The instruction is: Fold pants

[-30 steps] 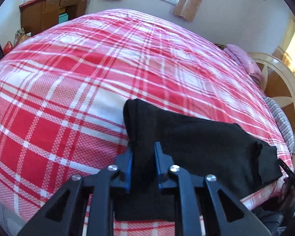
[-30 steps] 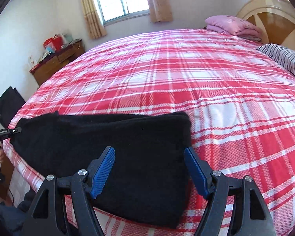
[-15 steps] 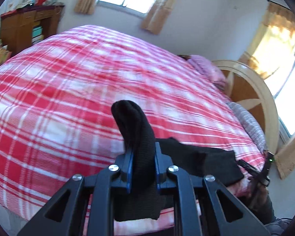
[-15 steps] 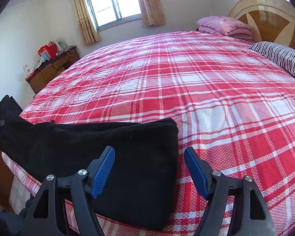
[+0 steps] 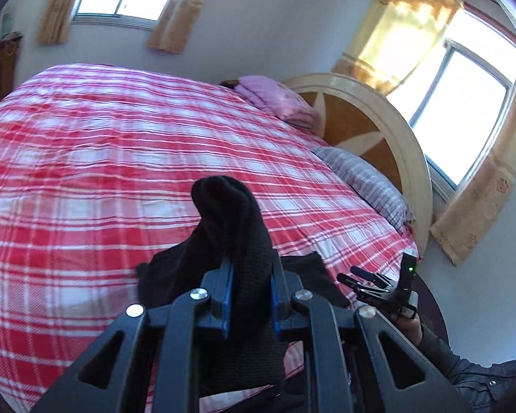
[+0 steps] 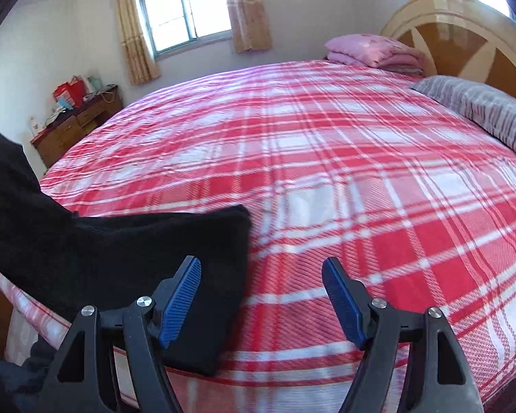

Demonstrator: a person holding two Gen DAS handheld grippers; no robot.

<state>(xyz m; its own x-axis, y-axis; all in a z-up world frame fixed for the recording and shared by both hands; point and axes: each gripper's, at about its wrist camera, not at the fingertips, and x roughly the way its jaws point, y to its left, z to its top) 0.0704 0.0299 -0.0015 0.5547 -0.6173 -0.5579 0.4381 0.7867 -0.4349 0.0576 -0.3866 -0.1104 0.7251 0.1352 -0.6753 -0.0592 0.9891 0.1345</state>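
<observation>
Two grippers work here: the left gripper [image 5: 248, 287] is clenched on the black pants [image 5: 237, 220], lifted above the plaid bed [image 5: 86, 172]; the right gripper [image 6: 261, 296] stands released near them.

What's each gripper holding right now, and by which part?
Left gripper is shut on the black pants, pinching a bunched end lifted off the bed; which end cannot be told. Right gripper is open, holding nothing.

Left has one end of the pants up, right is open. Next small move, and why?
Probably carry the left gripper toward the flat end near the right gripper and lower it. It is shut on a raised end of the pants; the rest lies flat on the bed, so the fold is not yet laid.
</observation>
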